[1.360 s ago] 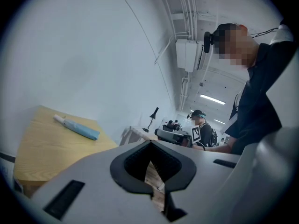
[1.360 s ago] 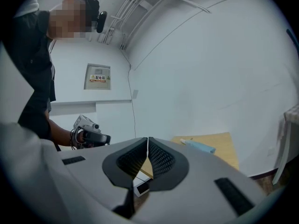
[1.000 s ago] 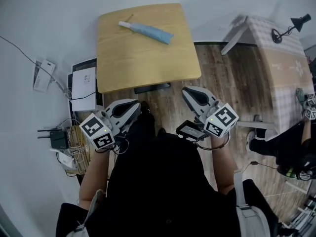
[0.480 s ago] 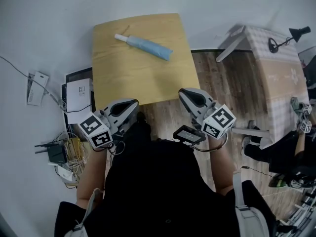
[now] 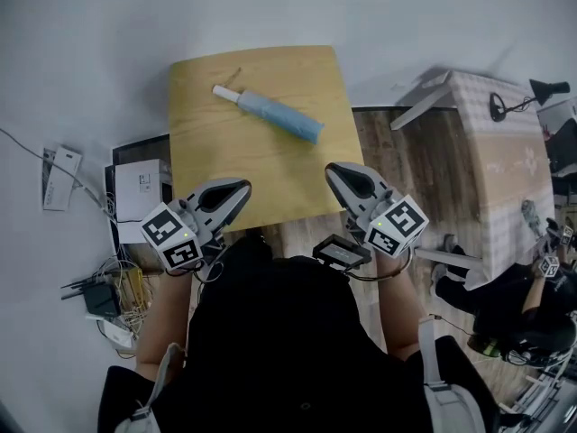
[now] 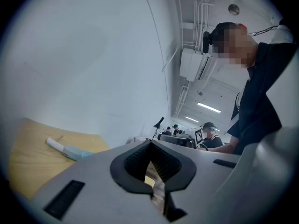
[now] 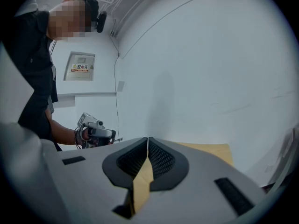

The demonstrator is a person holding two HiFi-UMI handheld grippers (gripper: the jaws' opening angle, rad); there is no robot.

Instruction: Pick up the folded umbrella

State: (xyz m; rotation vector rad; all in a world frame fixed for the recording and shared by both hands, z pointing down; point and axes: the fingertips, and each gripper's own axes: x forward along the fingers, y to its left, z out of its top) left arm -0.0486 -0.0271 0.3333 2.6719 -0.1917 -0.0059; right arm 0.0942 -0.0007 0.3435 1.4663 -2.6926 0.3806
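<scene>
Nearest the person, both tools hang just over the near edge of the table. Seen from the umbrella, the left gripper is at approx. 7 o'clock and the right gripper btw. 4 and 5 o'clock. Each is well apart from it. Both are clenched: in each gripper view the ribbed pads meet at the tips, w/ nothing btw. them.

Farther on, the folded umbrella lies flat on the far half of the table, alone. Its white handle end points to 10 o'clock and its thicker blue end to 4 o'clock. A thin strap, I think, runs off the handle end toward 1 o'clock.

The step in hand is the approach, in my judgement, so some advice:
- Release the jaws before arriving, not above the umbrella, i.e. wide enough for the blue part.
- The right gripper seems better placed, as the blue end lies on its side.
- Turn the wrist so the jaws cross the long axis, one jaw on each side.
- Take it near the middle, so neither end drops on lifting.
- Come in low, tips almost on the wood, or the pads may pinch only loose fabric.
- Keep clear of the strap.
</scene>
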